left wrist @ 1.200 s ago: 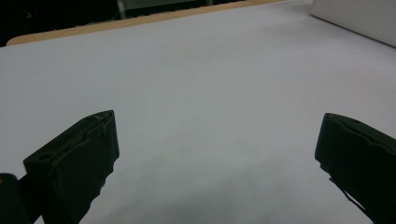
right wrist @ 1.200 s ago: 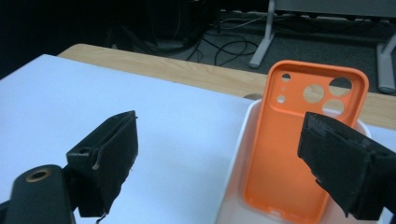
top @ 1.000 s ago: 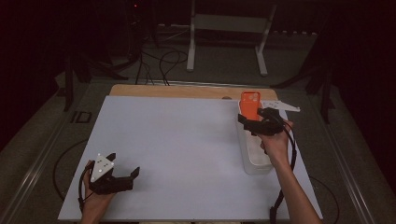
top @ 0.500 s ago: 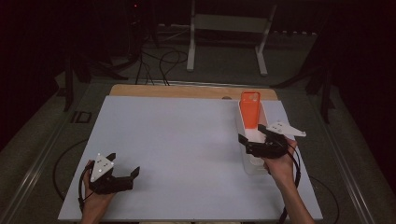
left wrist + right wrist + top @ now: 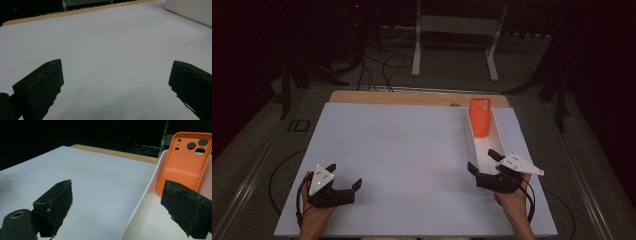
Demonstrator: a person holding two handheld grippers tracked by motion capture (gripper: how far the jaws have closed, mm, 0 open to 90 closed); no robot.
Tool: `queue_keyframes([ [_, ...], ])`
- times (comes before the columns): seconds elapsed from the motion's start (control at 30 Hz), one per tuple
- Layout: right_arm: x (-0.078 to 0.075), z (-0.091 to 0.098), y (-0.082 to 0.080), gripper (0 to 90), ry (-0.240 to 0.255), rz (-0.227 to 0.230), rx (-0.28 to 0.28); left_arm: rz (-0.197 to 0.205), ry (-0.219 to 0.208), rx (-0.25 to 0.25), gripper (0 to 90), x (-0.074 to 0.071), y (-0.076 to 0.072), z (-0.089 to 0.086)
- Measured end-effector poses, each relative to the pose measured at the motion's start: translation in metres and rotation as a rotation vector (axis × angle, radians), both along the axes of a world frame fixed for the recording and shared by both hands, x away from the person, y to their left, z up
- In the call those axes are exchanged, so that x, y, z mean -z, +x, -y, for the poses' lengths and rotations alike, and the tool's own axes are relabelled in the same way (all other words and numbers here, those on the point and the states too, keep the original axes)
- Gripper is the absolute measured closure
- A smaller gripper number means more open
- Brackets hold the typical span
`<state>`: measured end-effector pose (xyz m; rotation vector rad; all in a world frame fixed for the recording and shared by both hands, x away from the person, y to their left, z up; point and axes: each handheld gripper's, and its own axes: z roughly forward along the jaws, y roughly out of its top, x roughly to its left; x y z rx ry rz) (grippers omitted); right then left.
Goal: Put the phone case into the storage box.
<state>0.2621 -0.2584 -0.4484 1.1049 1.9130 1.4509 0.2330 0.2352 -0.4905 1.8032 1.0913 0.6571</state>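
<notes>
An orange phone case (image 5: 480, 117) (image 5: 185, 172) stands upright, leaning against the far end of a long white tray (image 5: 498, 150) (image 5: 140, 207) at the table's right. My right gripper (image 5: 484, 162) (image 5: 120, 207) is open at the tray's near end, one jaw over the table and one over the tray, with nothing between them. My left gripper (image 5: 344, 176) (image 5: 115, 85) rests open at the near left of the white table (image 5: 402, 155), holding nothing.
A wooden strip (image 5: 412, 97) runs along the table's far edge. Beyond it are a dark floor with cables (image 5: 387, 65) and a white stand (image 5: 457, 30). The tray's white side (image 5: 190, 10) appears at the upper right of the left gripper view.
My right gripper has let go of the orange phone case, left it standing in the tray, and drawn back toward me to the tray's near end. The left gripper has stayed put.
</notes>
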Motion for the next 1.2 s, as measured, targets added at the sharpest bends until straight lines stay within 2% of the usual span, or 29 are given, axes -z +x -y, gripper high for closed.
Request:
queue_keyframes([
  [0.1, 0.007, 0.0, -0.008, 10.4, 0.0, 0.028, -0.005, 0.005, -0.003, 0.002, 0.5, -0.001, 0.0, 0.0],
  [0.3, 0.012, 0.0, -0.015, 10.4, 0.011, 0.032, -0.012, 0.01, -0.008, 0.006, 0.5, -0.001, -0.001, -0.001],
  [0.33, 0.02, -0.001, -0.024, 10.4, 0.021, 0.041, -0.017, 0.011, -0.006, 0.007, 0.5, -0.001, -0.001, 0.0],
  [0.4, 0.023, -0.001, -0.027, 10.4, 0.016, 0.05, -0.026, 0.012, -0.003, 0.014, 0.5, -0.001, -0.001, 0.0],
  [0.63, 0.03, -0.004, -0.031, 10.4, 0.021, 0.06, -0.045, 0.021, -0.007, 0.031, 0.4, 0.0, -0.002, 0.001],
  [0.9, 0.034, -0.007, -0.042, 10.3, 0.002, 0.09, -0.066, 0.036, 0.002, 0.064, 0.3, 0.0, -0.004, 0.004],
  [1.07, 0.034, -0.007, -0.042, 10.3, 0.0, 0.094, -0.059, 0.049, 0.005, 0.082, 0.3, 0.0, -0.005, 0.007],
  [1.2, 0.034, -0.004, -0.041, 10.3, 0.003, 0.095, -0.046, 0.044, 0.012, 0.08, 0.3, 0.0, -0.004, 0.007],
])
